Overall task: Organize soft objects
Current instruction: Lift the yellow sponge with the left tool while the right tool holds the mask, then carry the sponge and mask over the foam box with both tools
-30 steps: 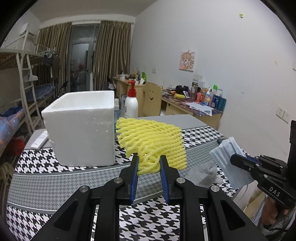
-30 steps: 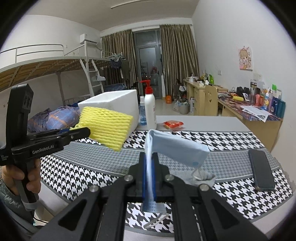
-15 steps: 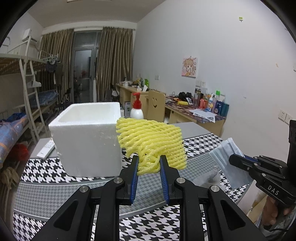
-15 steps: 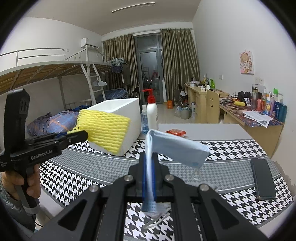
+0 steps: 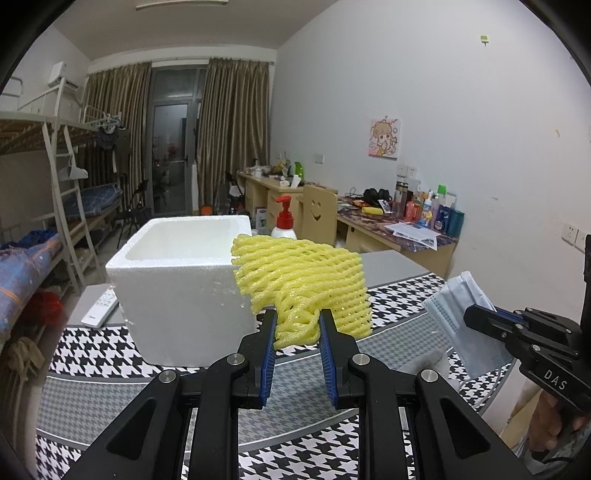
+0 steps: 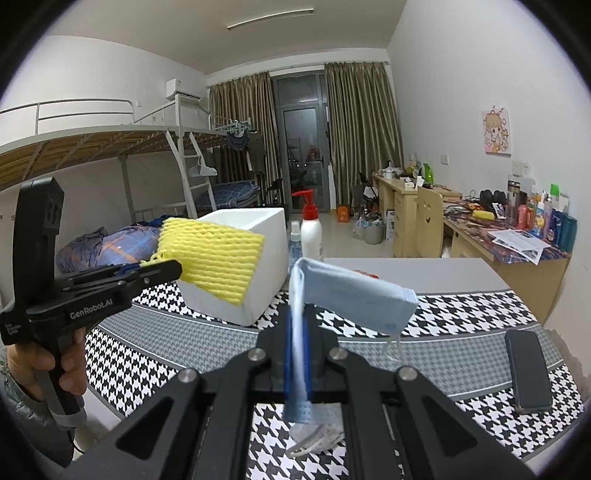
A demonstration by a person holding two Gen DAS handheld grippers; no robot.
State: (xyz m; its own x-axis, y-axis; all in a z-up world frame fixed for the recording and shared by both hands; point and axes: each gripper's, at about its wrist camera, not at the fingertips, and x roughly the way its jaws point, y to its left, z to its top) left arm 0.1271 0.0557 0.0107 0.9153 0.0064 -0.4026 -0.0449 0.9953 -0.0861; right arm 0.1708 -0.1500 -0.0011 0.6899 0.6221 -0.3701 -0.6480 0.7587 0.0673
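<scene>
While aloft, net (image 5: pixel 301 280) beside box rim (image 5: pixel 177 260)

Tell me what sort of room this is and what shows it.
Most likely a shared student dormitory room. A metal loft bunk bed with a ladder lines one wall, a row of wooden desks cluttered with bottles and papers lines the other, and clothes hang near the curtained balcony door.

Both views evenly lit by the ceiling tube light (image 6: pixel 270 20), upper centre of the right wrist frame. Soft shadows only. Slight glare on the white foam box (image 5: pixel 177 295). Strong fisheye: black vignette in the corners, walls and table bow at the edges. Foreground sharp, far background a bit soft. No motion blur.
</scene>
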